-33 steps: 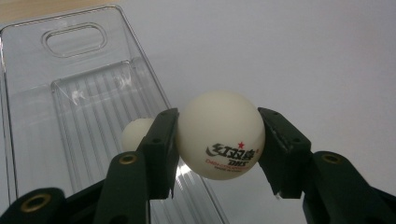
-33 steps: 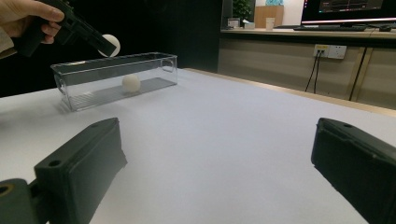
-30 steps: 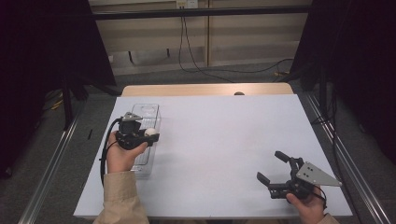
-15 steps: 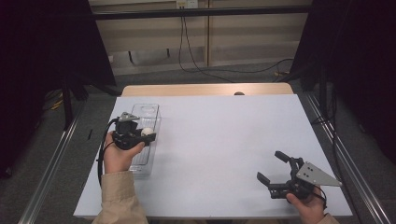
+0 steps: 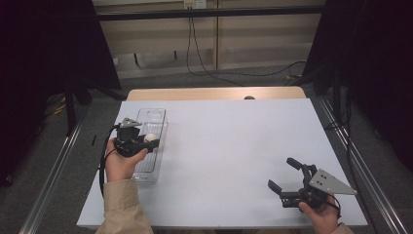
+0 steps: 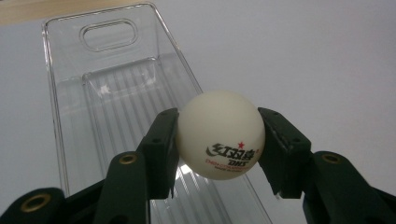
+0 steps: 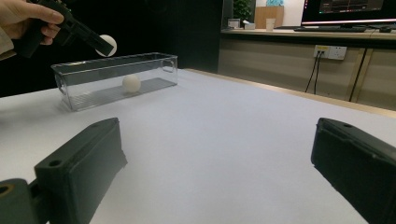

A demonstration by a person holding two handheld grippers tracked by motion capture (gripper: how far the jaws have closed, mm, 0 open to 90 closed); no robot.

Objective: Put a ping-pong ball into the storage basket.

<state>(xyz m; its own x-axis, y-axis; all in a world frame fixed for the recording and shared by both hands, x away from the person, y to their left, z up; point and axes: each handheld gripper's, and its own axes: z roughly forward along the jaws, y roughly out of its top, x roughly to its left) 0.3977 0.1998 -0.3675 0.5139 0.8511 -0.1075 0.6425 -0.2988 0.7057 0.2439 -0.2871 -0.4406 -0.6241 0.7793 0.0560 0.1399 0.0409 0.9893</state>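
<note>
while one ball (image 7: 131,83) already lies in the clear bin (image 5: 157,115), left gripper (image 5: 150,142) clamps a second ball (image 6: 220,134) above it, unreleased; right gripper (image 5: 283,179) gapes empty.

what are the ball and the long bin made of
Ball: looks like matte off-white celluloid or plastic, going by the printed table-tennis logo. Bin: likely clear rigid plastic, glossy, see-through, with a ribbed floor and a moulded handle slot.

White table (image 5: 234,146); monitor (image 7: 348,11) on far counter (image 7: 299,35)
</note>
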